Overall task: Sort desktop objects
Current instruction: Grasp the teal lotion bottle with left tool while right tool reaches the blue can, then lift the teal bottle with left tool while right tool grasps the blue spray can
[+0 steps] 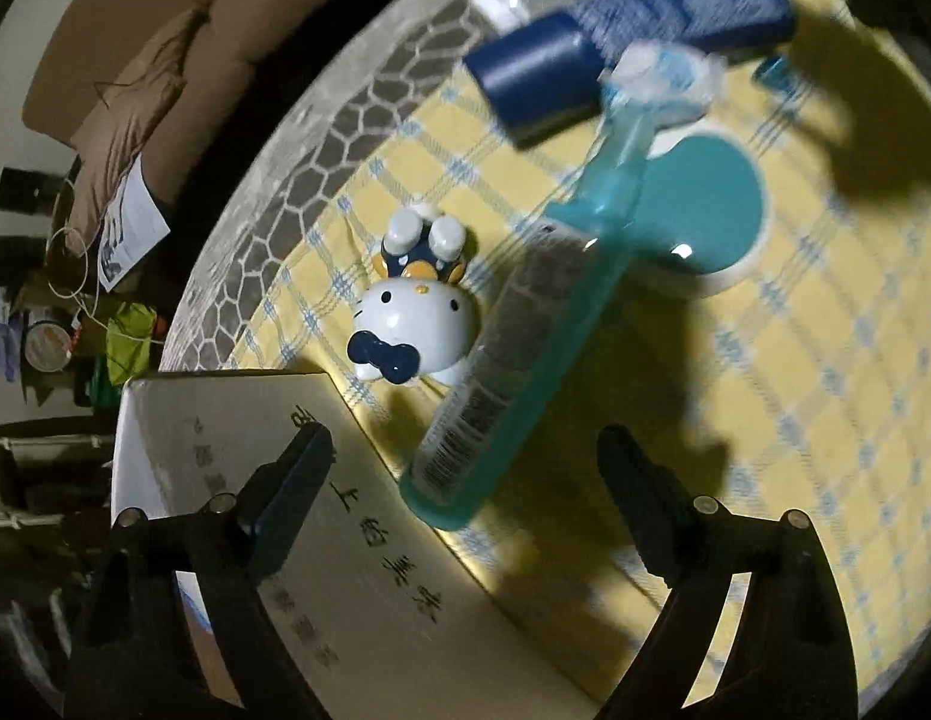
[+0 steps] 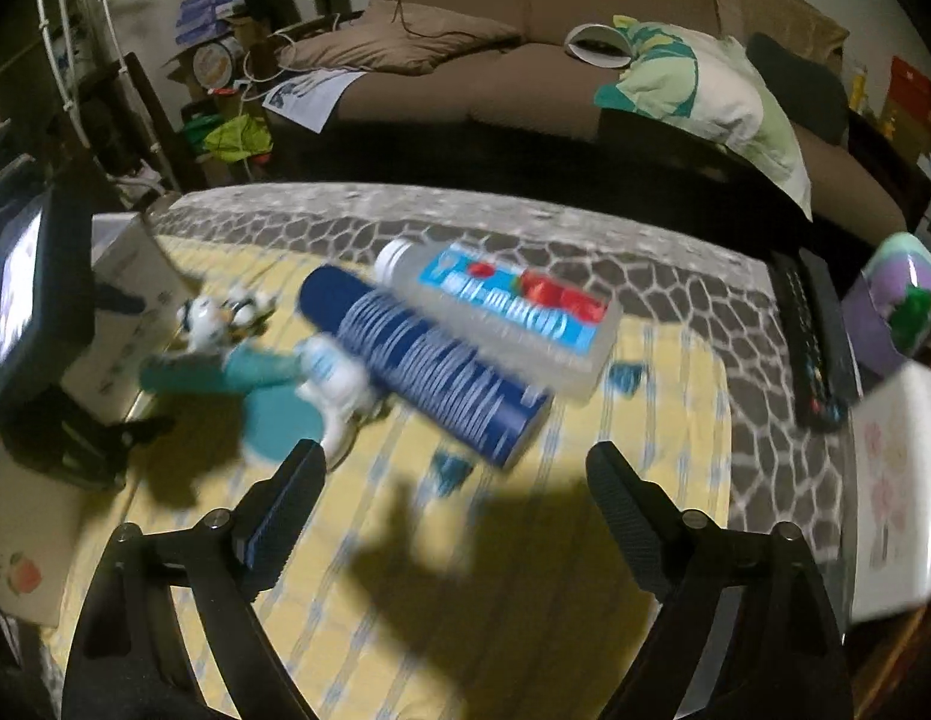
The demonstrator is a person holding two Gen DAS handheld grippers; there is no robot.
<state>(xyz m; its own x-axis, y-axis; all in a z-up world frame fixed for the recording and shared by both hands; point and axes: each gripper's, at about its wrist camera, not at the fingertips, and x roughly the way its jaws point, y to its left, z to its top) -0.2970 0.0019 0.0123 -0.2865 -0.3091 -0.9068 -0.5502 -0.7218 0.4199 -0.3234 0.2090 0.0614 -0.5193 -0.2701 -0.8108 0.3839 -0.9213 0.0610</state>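
Observation:
In the left wrist view my left gripper [image 1: 465, 444] is open above a yellow checked cloth [image 1: 795, 420]. The barcode end of a lying teal bottle [image 1: 525, 360] sits between its fingertips, untouched. A white cat figurine [image 1: 405, 324] lies just left of the bottle. Beyond are a teal round disc [image 1: 699, 210] and a dark blue can [image 1: 543, 84]. In the right wrist view my right gripper [image 2: 456, 462] is open and empty over the cloth, short of the blue can [image 2: 429, 360]. A clear bottle with a blue and red label [image 2: 513, 306] lies against the can.
A beige box with printed characters [image 1: 285, 510] lies under the left finger. In the right wrist view two remotes [image 2: 819, 336] and a white box [image 2: 897, 492] sit at the right. Small teal scraps [image 2: 627, 375] dot the cloth. A brown sofa [image 2: 525, 60] stands beyond the table.

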